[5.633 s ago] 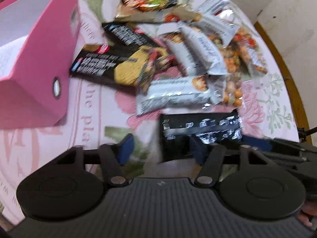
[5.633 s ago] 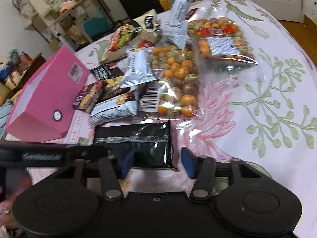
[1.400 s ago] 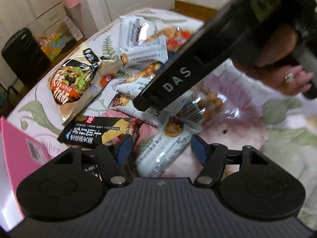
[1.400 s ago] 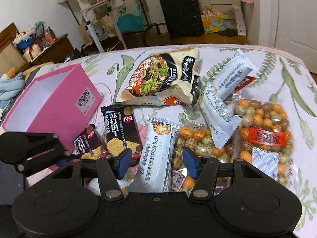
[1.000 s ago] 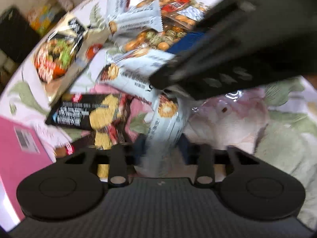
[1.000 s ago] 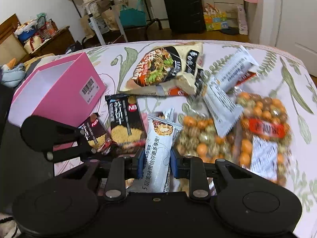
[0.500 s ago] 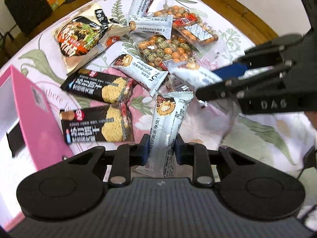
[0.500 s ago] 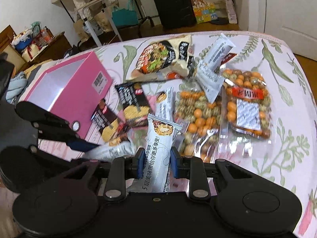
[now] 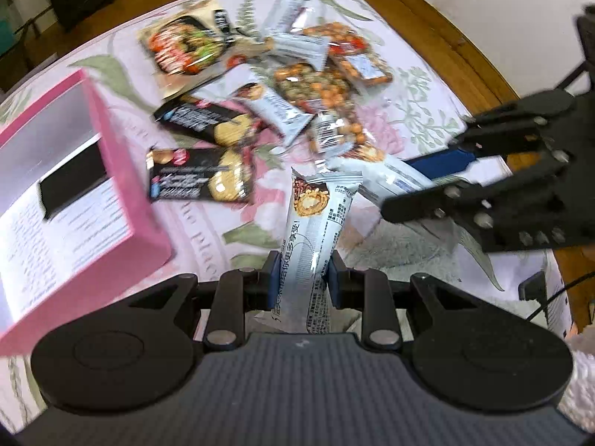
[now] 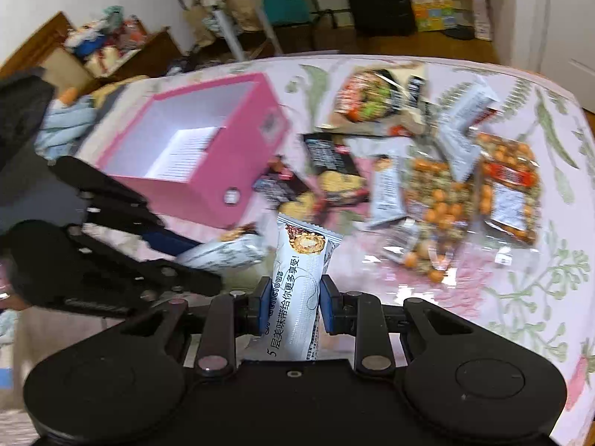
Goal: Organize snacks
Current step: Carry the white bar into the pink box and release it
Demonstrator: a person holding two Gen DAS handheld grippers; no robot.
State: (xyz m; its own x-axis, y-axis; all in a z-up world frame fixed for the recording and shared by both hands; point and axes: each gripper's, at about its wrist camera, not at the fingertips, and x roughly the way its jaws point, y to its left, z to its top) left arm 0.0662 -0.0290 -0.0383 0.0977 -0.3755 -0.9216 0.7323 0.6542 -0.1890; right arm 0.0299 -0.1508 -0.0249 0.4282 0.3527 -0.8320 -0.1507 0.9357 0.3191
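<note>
The left gripper (image 9: 299,278) is clamping its blue pads on a long silver-white foil wafer bar wrapper (image 9: 316,230), and the right gripper (image 10: 290,304) is pinching a second silver-white foil wafer bar (image 10: 297,278) the same way, each gripped low on the wrapper so the printed end is sticking out ahead of the jaws. Both bars are hanging clear above the floral tablecloth (image 10: 520,297), probably so matching snacks are going together into the open pink cardboard box (image 10: 208,148). The remaining snacks are lying in a loose pile beyond: black cracker packets (image 9: 200,182), clear bags of orange and green coated nuts (image 10: 435,193), and a noodle packet (image 9: 182,48). The left wrist view is showing a black packet (image 9: 70,182) already lying inside the box, which the right wrist view is not revealing; the right wrist view is showing the box's round finger hole (image 10: 231,196) and the cluttered room behind.
</note>
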